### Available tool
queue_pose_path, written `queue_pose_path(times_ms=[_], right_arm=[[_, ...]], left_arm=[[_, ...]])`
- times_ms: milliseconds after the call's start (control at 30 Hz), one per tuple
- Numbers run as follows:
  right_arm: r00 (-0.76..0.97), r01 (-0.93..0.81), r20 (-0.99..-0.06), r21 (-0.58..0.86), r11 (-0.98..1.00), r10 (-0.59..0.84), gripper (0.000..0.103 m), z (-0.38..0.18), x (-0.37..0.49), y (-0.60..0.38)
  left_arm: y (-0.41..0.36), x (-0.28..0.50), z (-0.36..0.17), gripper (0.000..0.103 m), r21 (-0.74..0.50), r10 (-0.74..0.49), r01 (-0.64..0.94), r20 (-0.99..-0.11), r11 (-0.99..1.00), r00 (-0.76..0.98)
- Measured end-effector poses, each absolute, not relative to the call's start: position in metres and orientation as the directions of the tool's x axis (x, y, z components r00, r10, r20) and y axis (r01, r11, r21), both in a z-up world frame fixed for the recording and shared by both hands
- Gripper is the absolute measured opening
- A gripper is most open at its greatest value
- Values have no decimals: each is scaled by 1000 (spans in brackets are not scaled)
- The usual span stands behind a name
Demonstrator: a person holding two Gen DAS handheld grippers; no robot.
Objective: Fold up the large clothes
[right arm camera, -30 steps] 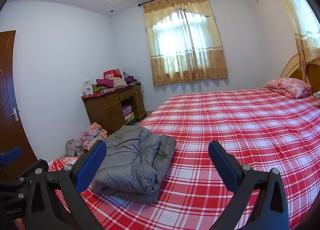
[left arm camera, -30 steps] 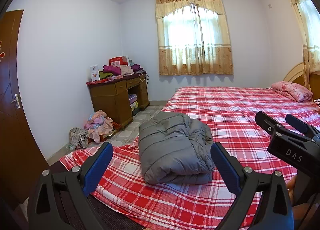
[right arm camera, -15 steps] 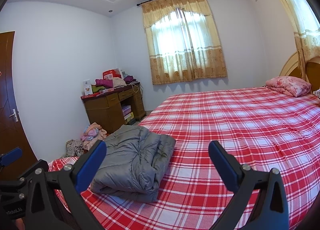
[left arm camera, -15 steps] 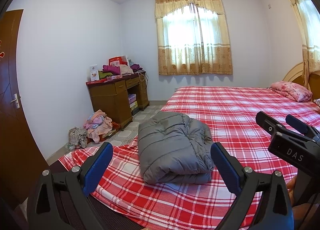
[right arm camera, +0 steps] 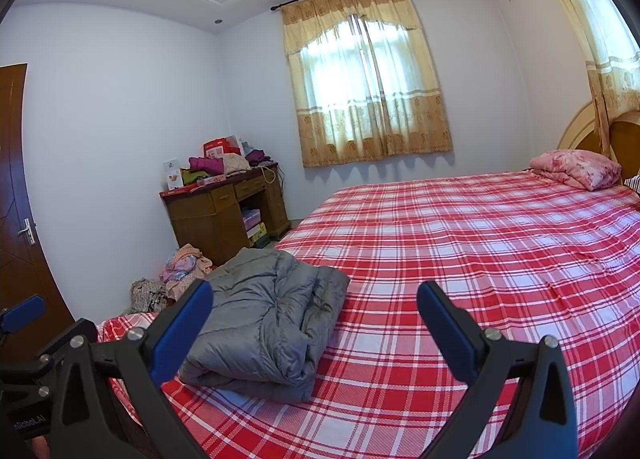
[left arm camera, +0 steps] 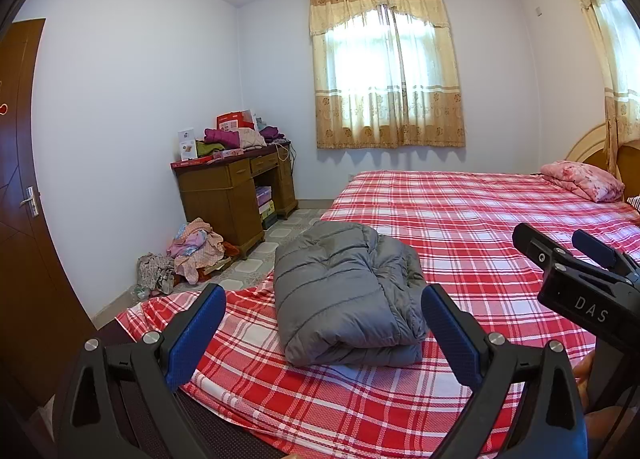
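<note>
The grey quilted padded jacket (left arm camera: 344, 299) lies folded into a compact bundle near the foot corner of the red-and-white plaid bed sheet (right arm camera: 460, 243), while the left gripper (left arm camera: 320, 333) and right gripper (right arm camera: 316, 333), both spread wide and empty, hover clear, suggesting folding is complete

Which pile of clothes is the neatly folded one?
The grey padded coat on the checked bed, folded into a compact bundle. The clothes on the floor and desk lie jumbled.
</note>
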State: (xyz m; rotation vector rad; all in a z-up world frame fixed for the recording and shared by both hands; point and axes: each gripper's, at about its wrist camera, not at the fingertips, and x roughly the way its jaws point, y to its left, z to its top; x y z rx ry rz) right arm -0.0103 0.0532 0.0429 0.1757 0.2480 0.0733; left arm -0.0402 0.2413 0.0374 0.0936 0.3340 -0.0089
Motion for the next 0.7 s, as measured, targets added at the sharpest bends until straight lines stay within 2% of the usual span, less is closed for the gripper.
queue_pose_path(times_ms=[700], right_arm=[[966, -40, -244, 183, 982, 85, 103, 42, -7, 55]], left_arm=[[240, -33, 34, 99, 117, 43, -4, -328, 993, 944]])
